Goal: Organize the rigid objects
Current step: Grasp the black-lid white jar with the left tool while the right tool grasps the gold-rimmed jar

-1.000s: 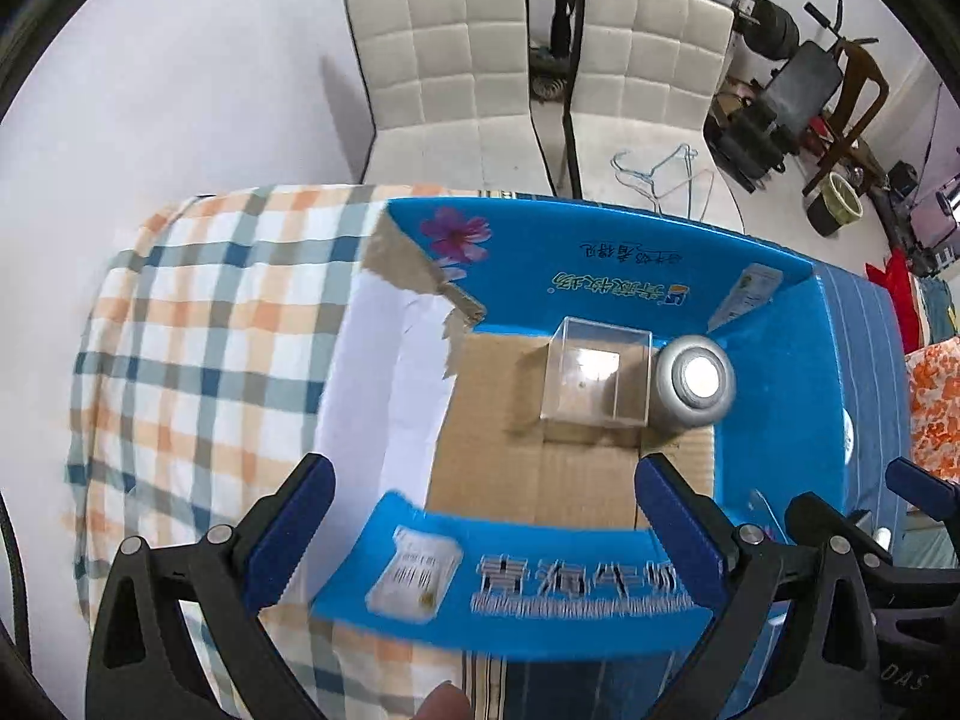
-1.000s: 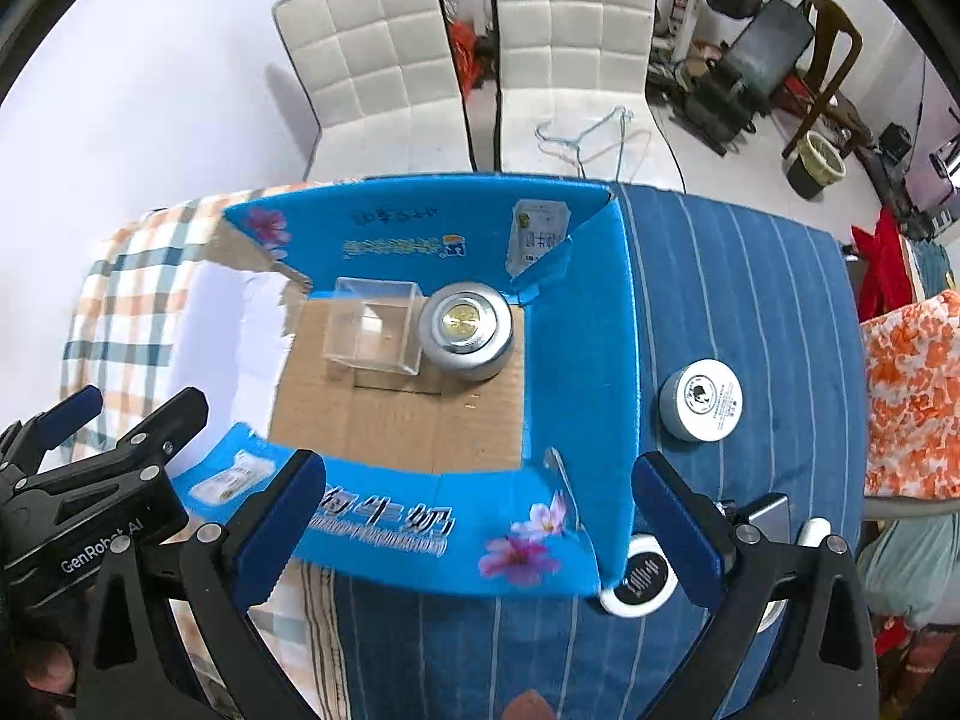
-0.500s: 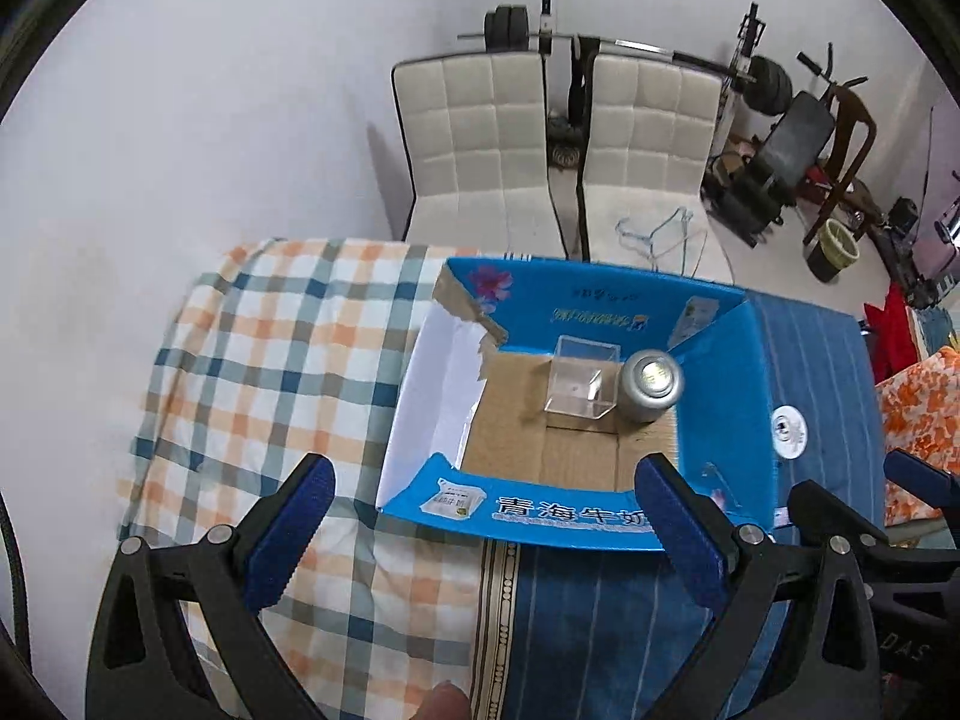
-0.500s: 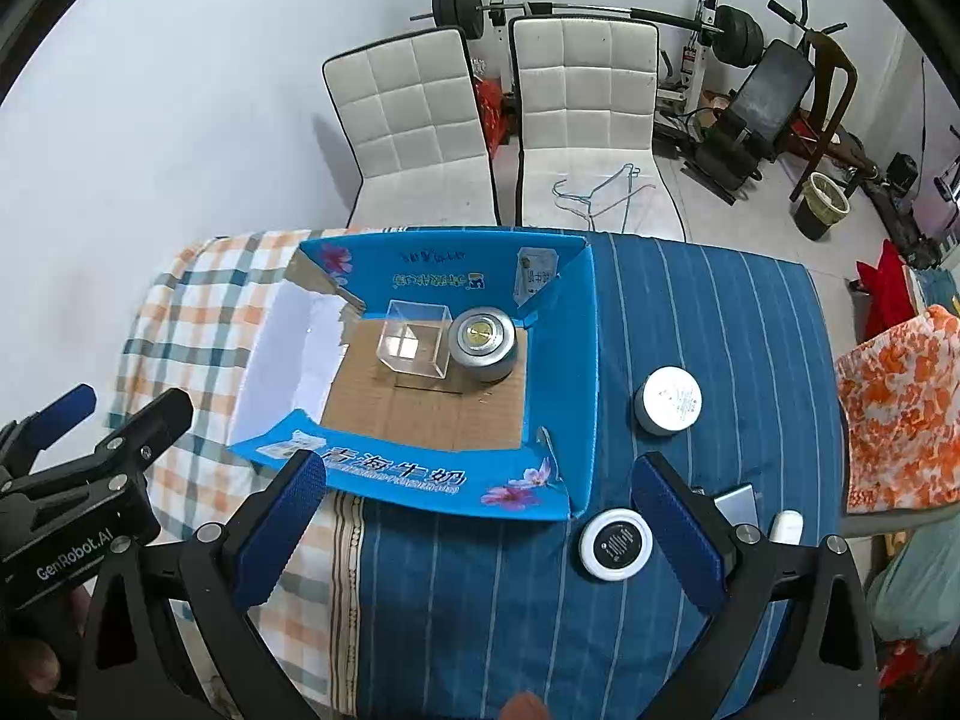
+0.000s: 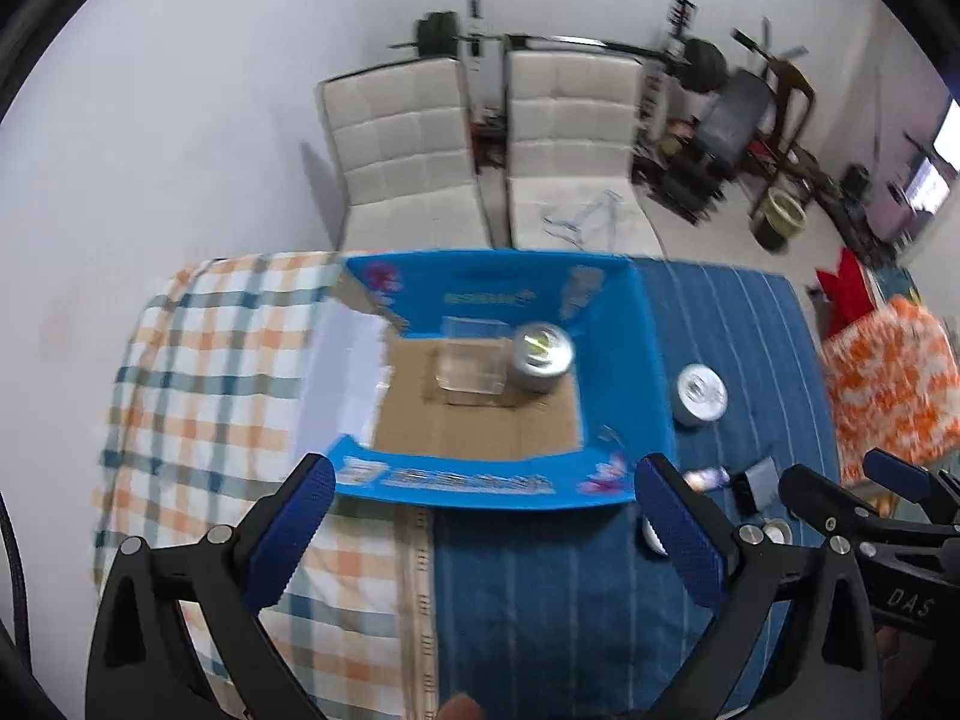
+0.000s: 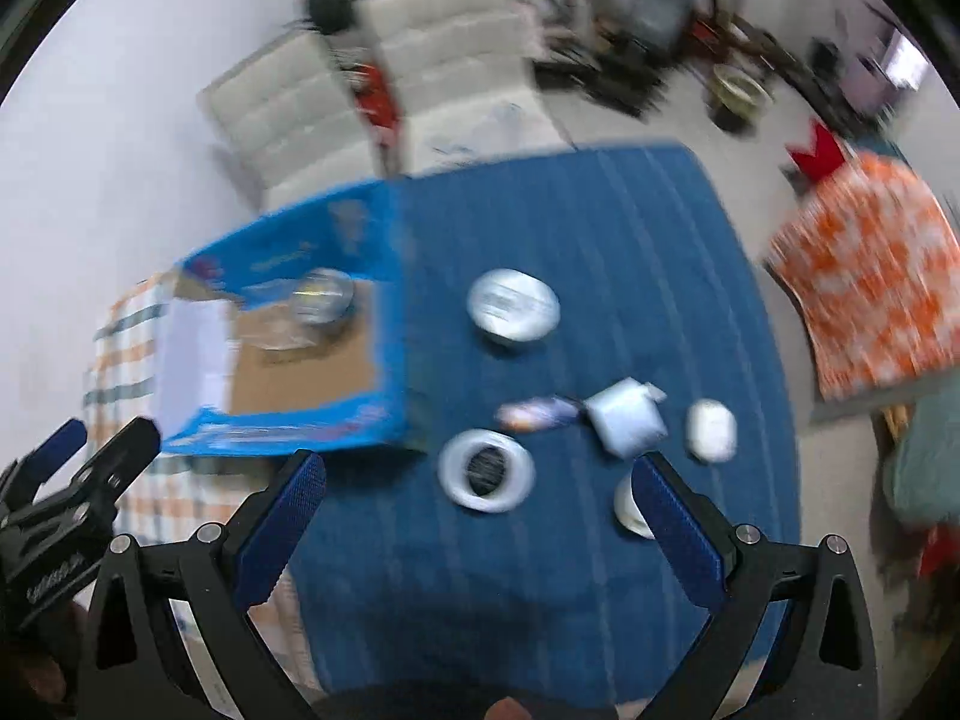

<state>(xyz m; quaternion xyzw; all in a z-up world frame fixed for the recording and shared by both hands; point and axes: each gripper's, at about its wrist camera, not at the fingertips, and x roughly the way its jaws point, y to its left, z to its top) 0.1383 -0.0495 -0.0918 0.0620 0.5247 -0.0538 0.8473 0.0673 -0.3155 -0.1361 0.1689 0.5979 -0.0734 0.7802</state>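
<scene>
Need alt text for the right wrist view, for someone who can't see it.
Blurred by motion, the open, empty right tool hovers over a blue striped cloth scattered with small round tins and white items. An open blue box sits left, holding a silver can.

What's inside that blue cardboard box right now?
Inside the blue box sit a clear plastic case and a round silver tin beside it, on the brown cardboard floor. The near wall hides a strip of floor, so anything lying there cannot be seen.
</scene>
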